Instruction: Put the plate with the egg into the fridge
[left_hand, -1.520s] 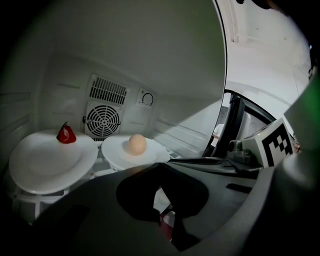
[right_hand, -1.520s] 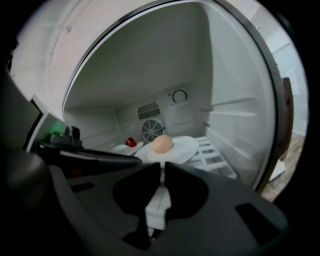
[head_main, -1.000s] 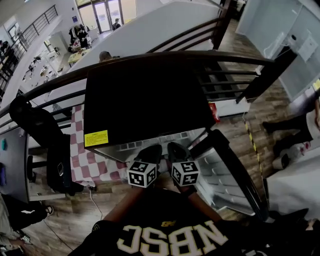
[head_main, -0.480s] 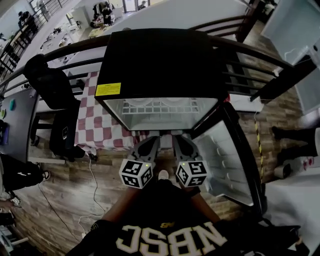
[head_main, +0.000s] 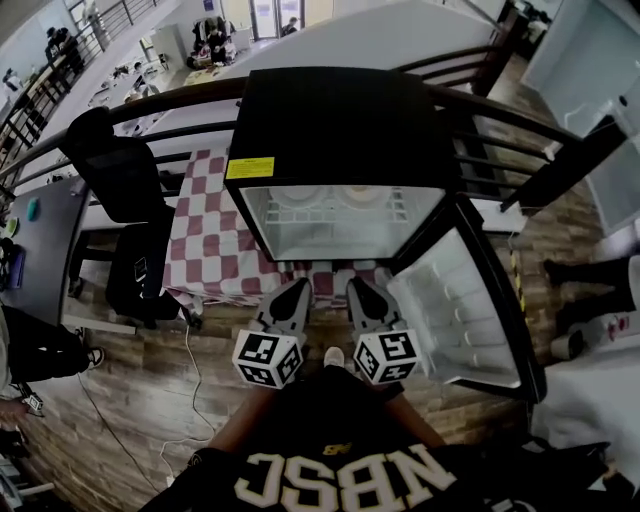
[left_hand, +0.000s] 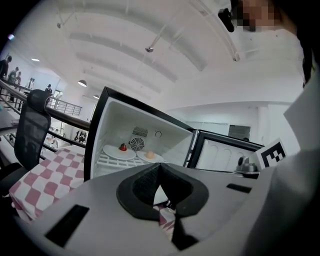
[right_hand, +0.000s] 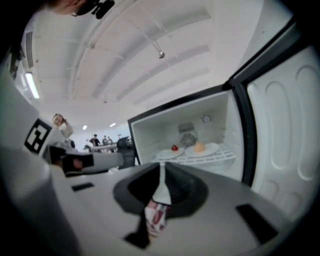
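Note:
A black mini fridge (head_main: 340, 120) stands open on a checked tablecloth. On its wire shelf lie two white plates. The right one (head_main: 362, 196) carries the egg (left_hand: 149, 155) (right_hand: 199, 146). The left plate (head_main: 295, 197) carries a small red thing (left_hand: 122, 147) (right_hand: 174, 147). My left gripper (head_main: 297, 290) (left_hand: 159, 171) and right gripper (head_main: 357, 290) (right_hand: 162, 172) hang side by side in front of the fridge, a short way off it. Both are shut with nothing between the jaws.
The fridge door (head_main: 455, 310) swings out to the right beside my right gripper. The red-and-white checked cloth (head_main: 205, 245) hangs over the table edge. A black office chair (head_main: 125, 190) stands left. A dark railing (head_main: 520, 130) runs behind the fridge.
Both grippers have drawn back from the fridge mouth toward the person and risen a little. The fridge's inside and its two plates now show in the head view.

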